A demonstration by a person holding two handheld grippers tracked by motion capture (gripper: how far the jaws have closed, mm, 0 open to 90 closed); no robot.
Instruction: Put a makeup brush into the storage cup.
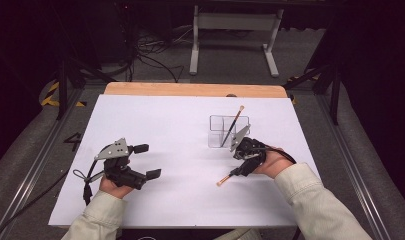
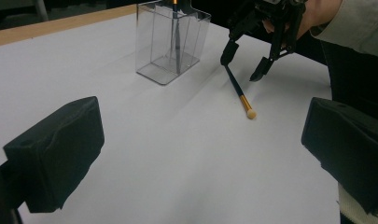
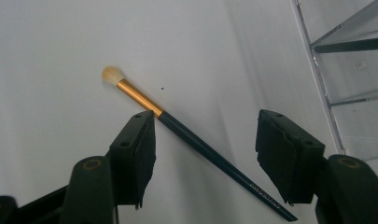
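Right gripper (image 3: 205, 158), jaws spread and unclamped, straddles makeup brush (image 3: 196, 142) lying flat on white table (image 1: 155, 125) near clear organizer (image 1: 225, 131), its long axis diagonal between pads, left gripper (image 1: 149, 161) idle far left.

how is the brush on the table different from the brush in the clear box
The brush on the table lies flat on the white sheet; the brush in the clear box stands leaning inside the clear box. The lying one sits between the right gripper and its open jaws; the standing one is untouched. Both have a dark handle, a gold band and a pale tip.
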